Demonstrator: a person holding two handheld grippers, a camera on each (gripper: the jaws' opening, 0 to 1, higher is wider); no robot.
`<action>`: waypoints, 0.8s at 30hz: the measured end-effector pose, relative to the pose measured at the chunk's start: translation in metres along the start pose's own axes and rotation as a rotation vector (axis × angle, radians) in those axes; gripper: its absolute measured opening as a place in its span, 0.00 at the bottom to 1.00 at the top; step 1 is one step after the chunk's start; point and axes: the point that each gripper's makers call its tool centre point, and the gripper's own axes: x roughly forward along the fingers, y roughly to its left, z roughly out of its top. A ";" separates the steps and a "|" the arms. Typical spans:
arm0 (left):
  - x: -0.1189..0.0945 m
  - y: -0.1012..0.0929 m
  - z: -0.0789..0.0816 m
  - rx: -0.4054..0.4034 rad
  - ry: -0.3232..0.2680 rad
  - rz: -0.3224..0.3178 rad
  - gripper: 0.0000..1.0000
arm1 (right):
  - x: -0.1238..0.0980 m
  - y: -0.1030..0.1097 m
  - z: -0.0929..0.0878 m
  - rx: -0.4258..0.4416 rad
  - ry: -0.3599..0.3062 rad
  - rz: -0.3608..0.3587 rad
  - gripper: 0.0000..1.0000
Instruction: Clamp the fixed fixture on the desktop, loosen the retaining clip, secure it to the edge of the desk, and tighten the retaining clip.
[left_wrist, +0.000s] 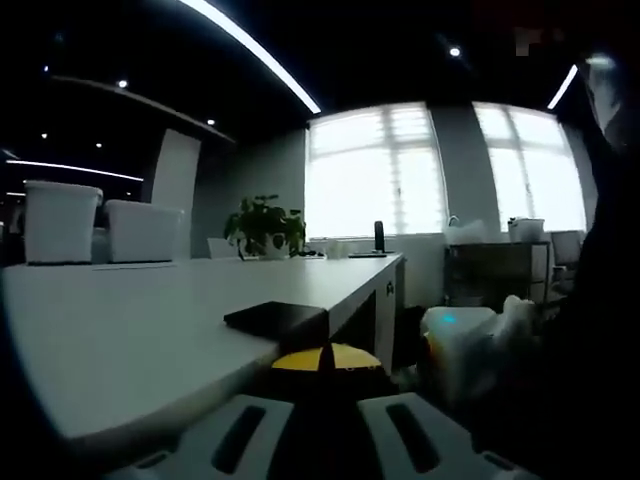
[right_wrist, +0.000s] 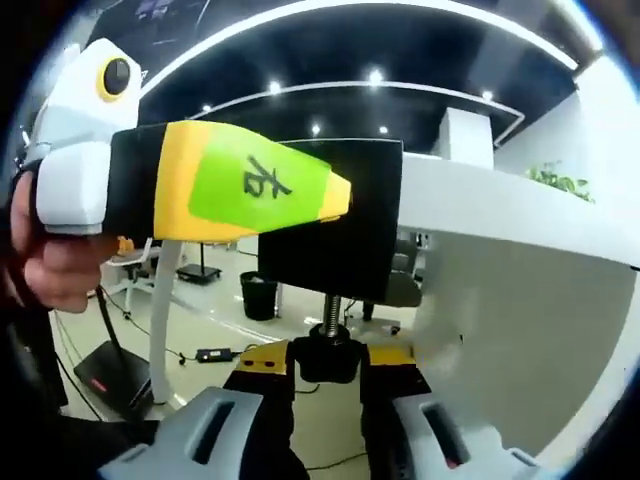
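At worktop edge (left_wrist: 330, 285): fixture (right_wrist: 335, 215) seated over the rim, black plate on top (left_wrist: 275, 318), screw hanging below.
Right gripper (right_wrist: 328, 385) jaws closed on the screw knob (right_wrist: 326, 357), pointing up from underneath; left gripper (right_wrist: 190, 180) level, clamped on the plate from the side, hand (right_wrist: 45, 250) behind. Looks rigid, metal, moderately heavy; knob small and likely slippery, so grip around its rim and twist.

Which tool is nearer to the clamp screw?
Right. The right tool has the clamp screw between its jaws under the desk. The left tool sits on the clamp's top plate.
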 end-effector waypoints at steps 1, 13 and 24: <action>0.000 0.000 0.000 0.002 0.000 -0.001 0.01 | -0.001 0.001 0.000 -0.017 0.005 0.065 0.22; 0.003 0.002 -0.002 0.016 0.050 0.031 0.01 | 0.010 0.002 -0.006 -0.071 0.000 0.442 0.20; 0.003 0.000 -0.005 0.067 0.083 0.043 0.01 | 0.004 0.016 -0.011 -0.164 -0.057 0.676 0.21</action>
